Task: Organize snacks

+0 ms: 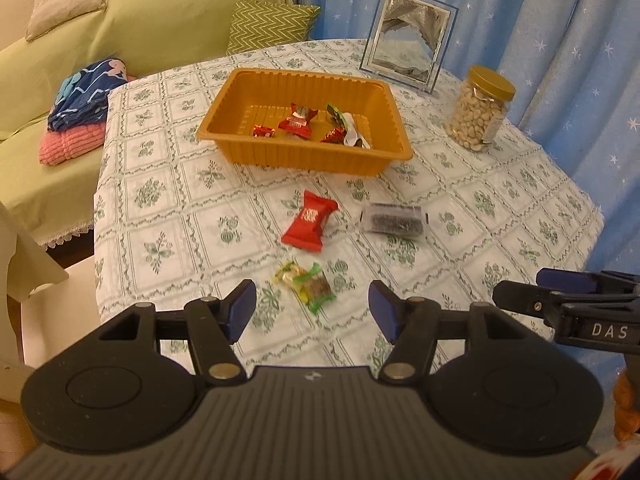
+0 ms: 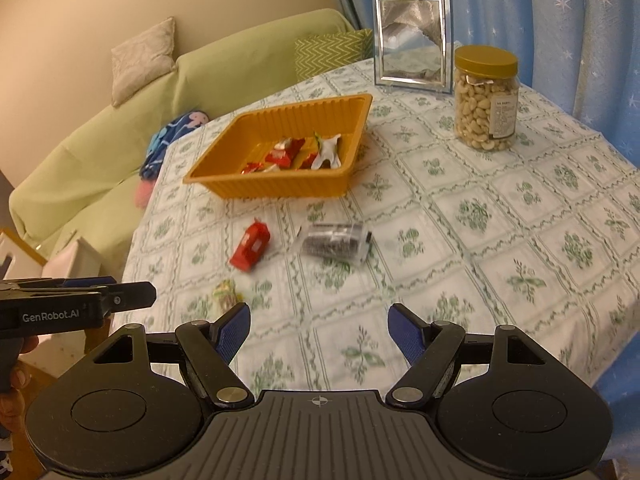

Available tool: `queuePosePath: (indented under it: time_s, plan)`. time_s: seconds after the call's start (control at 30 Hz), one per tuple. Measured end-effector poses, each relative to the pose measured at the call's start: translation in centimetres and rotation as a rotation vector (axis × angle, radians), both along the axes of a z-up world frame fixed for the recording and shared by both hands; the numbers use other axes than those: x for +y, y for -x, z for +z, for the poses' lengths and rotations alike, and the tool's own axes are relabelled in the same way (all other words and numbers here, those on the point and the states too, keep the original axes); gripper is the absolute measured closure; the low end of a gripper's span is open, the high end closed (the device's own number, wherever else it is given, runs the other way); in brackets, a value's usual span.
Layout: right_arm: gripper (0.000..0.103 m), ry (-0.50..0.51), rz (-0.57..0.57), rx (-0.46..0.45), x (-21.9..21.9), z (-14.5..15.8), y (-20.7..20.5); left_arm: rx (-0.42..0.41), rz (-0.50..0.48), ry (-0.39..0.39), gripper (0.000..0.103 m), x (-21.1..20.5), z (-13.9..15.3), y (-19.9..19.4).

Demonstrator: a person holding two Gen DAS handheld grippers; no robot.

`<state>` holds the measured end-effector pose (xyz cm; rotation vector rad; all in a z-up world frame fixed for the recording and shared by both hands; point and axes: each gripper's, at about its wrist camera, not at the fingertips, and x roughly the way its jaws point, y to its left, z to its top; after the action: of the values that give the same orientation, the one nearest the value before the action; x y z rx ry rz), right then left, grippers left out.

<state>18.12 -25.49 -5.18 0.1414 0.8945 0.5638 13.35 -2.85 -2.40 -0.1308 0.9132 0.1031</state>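
An orange tray (image 1: 236, 120) (image 2: 224, 190) sits mid-table and holds several wrapped snacks (image 1: 298, 122) (image 2: 288, 154). On the cloth in front of it lie a red packet (image 1: 309, 222) (image 2: 251, 246), a clear packet of dark bits (image 1: 394, 219) (image 2: 336, 240) and a green-yellow candy (image 1: 306, 285) (image 2: 225, 295). My left gripper (image 1: 312, 308) is open and empty, hovering just above the green-yellow candy. My right gripper (image 2: 319, 330) is open and empty over the table's near edge, right of the snacks; it also shows in the left wrist view (image 1: 560, 300).
A jar of cashews (image 1: 480, 110) (image 2: 485, 98) and a picture frame (image 1: 408, 38) (image 2: 412, 42) stand at the back of the table. A green sofa (image 1: 80, 64) with cushions and folded cloths (image 1: 84, 96) is to the left. Blue curtains (image 1: 560, 40) hang behind.
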Motion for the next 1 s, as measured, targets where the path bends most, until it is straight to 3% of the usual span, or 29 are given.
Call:
queuePosePath:
  time_s: [0.43,1.0]
  plan:
    - [0.027,0.012,0.047,0.004,-1.8,-0.7,4.2,0.015,0.029,-0.003,0.043,-2.5,-0.6,4.2]
    - [0.027,0.013,0.081,0.011,-2.4,-1.1,6.7,0.037,0.053,-0.012,0.043,-3.6,-1.0,7.1]
